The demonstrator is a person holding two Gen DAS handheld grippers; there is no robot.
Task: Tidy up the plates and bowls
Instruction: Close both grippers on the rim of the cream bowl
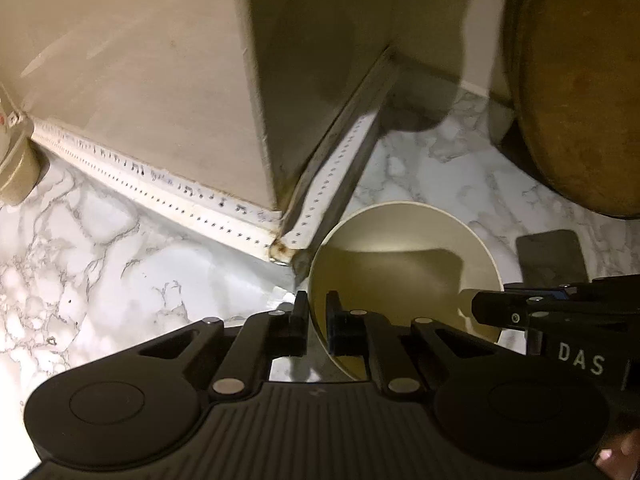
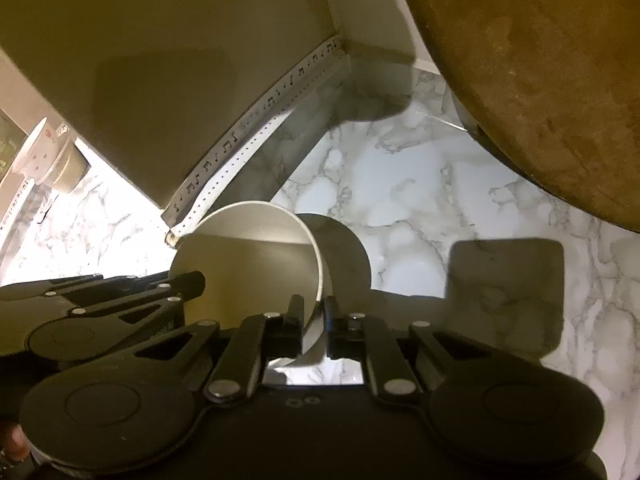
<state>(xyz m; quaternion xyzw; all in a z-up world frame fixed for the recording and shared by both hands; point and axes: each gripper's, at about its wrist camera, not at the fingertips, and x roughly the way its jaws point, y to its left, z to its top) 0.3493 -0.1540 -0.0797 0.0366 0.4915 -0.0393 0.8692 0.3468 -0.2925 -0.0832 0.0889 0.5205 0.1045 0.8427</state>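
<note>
Dim yellowish light, bright glare at left, hard shadows on marble counter (image 2: 420, 184), fisheye-bent edges

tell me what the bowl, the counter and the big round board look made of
Bowl: probably glazed ceramic or melamine; smooth cream wall, thin even rim, soft sheen.
Counter: marble look, white with grey veins, glossy; could be a printed film rather than stone.
Round board: looks like wood, matte brown and blotchy, leaning upright.
</note>
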